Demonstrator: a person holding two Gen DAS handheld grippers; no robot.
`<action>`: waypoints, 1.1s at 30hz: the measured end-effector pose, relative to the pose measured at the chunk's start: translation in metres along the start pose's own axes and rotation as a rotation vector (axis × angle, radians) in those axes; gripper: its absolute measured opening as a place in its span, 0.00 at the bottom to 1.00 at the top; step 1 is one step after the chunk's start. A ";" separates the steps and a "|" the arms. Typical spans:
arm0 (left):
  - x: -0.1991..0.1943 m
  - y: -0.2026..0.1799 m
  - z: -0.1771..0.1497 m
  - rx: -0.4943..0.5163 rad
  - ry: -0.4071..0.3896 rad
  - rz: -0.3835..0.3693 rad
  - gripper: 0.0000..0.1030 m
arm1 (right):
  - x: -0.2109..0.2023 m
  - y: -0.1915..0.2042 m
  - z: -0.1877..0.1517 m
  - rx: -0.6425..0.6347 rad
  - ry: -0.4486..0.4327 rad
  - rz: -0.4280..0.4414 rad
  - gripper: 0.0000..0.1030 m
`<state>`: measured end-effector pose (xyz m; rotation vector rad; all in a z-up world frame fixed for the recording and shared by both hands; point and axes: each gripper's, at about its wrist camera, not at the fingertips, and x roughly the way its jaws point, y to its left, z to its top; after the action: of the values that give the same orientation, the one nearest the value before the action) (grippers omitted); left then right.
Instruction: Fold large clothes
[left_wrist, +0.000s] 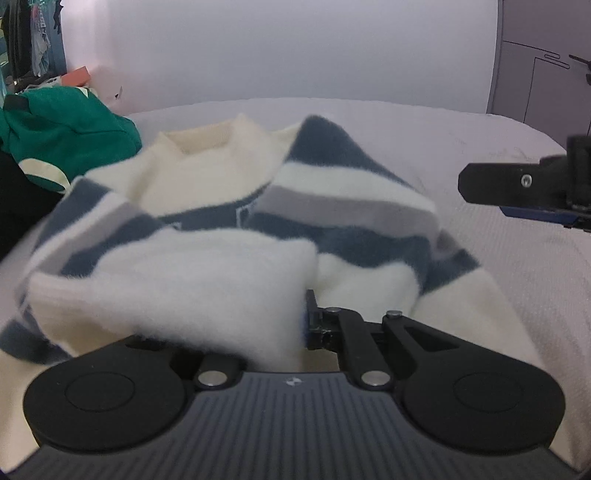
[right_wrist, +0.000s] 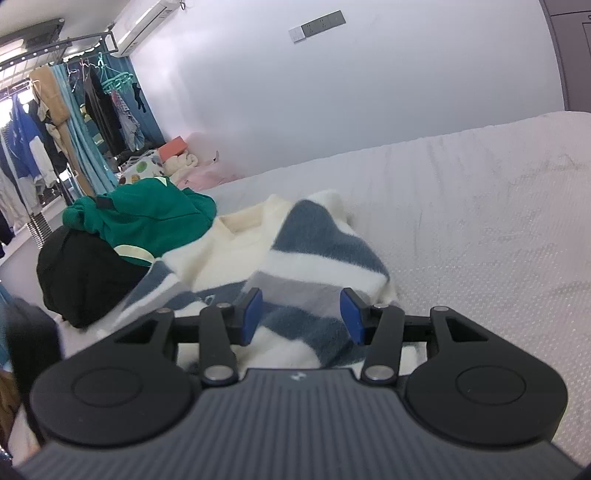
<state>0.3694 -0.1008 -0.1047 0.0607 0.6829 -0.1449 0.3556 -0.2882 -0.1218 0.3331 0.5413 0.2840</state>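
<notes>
the striped sweater (left_wrist: 258, 206) lies on the bed (left_wrist: 517, 258), collar toward the far edge by the wall, its right sleeve laid across the chest and its cream hem rising toward the left wrist camera. the left gripper (left_wrist: 295, 321) seems clamped on that cream hem fold: fabric fills the space between its fingers, one finger is hidden behind the cloth, so the grip is a judgement rather than a clear sight. the step in hand looks like carrying the hem up toward the collar; to do it well the fold should travel straight toward the far edge, low over the body, so the tucked sleeve does not slide out, and the hem should land square with the shoulders before release. the right gripper (right_wrist: 301, 312) hovers above the sweater's right side with its blue pads (right_wrist: 253, 314) apart and nothing between them, tilted down toward the cloth, well placed to pin or smooth the crease. a green garment (right_wrist: 147, 214) and a black garment (right_wrist: 85, 280) are heaped at the bed's left edge, just beside the left shoulder, and could snag the fold.
</notes>
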 end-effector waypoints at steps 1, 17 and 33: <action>0.002 0.003 0.002 -0.017 -0.002 -0.010 0.19 | 0.002 -0.001 -0.001 0.002 0.006 -0.004 0.49; -0.094 0.047 -0.016 -0.149 -0.023 -0.231 0.67 | 0.009 0.008 -0.009 -0.040 0.051 -0.009 0.49; -0.105 0.091 -0.054 -0.181 -0.064 -0.410 0.67 | 0.028 0.047 -0.025 -0.096 0.130 0.145 0.49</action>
<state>0.2685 0.0067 -0.0794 -0.2590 0.6352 -0.4758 0.3565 -0.2300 -0.1370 0.2626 0.6304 0.4724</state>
